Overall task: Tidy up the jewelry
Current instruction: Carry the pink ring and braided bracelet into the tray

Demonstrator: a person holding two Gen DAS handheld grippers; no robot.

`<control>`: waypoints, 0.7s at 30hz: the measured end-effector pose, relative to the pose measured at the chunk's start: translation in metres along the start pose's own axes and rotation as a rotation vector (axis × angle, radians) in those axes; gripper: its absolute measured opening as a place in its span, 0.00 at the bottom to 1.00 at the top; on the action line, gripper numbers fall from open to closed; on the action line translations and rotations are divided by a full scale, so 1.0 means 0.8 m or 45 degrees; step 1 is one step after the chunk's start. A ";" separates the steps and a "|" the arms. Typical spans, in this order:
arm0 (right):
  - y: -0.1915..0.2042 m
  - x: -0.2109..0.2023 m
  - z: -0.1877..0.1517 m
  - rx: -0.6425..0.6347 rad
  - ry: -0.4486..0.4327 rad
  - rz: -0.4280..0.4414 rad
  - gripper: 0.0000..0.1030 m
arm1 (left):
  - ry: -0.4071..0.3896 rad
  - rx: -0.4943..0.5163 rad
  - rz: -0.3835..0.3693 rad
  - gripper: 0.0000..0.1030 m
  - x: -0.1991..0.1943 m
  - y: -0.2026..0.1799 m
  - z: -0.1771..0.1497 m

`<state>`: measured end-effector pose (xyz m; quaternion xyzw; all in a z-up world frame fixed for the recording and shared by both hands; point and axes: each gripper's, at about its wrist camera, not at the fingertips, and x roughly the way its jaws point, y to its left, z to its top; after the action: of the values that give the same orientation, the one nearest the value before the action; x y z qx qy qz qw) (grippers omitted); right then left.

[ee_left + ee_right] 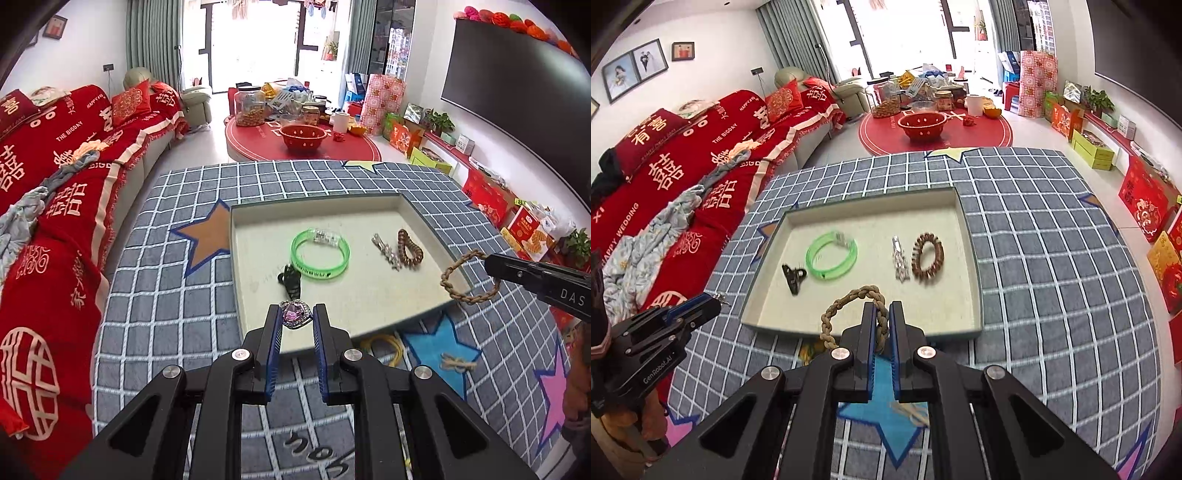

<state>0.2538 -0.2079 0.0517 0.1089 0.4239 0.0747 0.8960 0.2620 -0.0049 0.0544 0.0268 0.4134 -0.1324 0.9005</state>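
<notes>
Covering table, checked star-print cloth (184,314), red sofa (55,177) beside

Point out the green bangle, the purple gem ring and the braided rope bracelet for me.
green bangle (832,255), right wrist view, on its near band.
purple gem ring (294,314), left wrist view, on the stone.
braided rope bracelet (849,295), right wrist view, on the loop's top.

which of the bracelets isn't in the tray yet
The tan braided rope bracelet, pinched in the right gripper above the tray's near edge. The green bangle and the brown bead bracelet already lie on the tray floor.
</notes>
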 end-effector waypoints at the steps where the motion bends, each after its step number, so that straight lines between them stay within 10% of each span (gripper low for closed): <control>1: -0.001 0.006 0.008 0.004 0.004 0.003 0.07 | 0.010 -0.006 -0.006 0.29 0.007 0.000 0.006; 21: -0.062 0.145 0.025 0.141 0.189 -0.077 0.07 | 0.207 0.110 0.053 0.29 0.154 -0.050 0.026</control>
<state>0.3443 -0.2320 -0.0347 0.1395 0.4955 0.0321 0.8567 0.3439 -0.0733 -0.0220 0.0847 0.4783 -0.1288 0.8646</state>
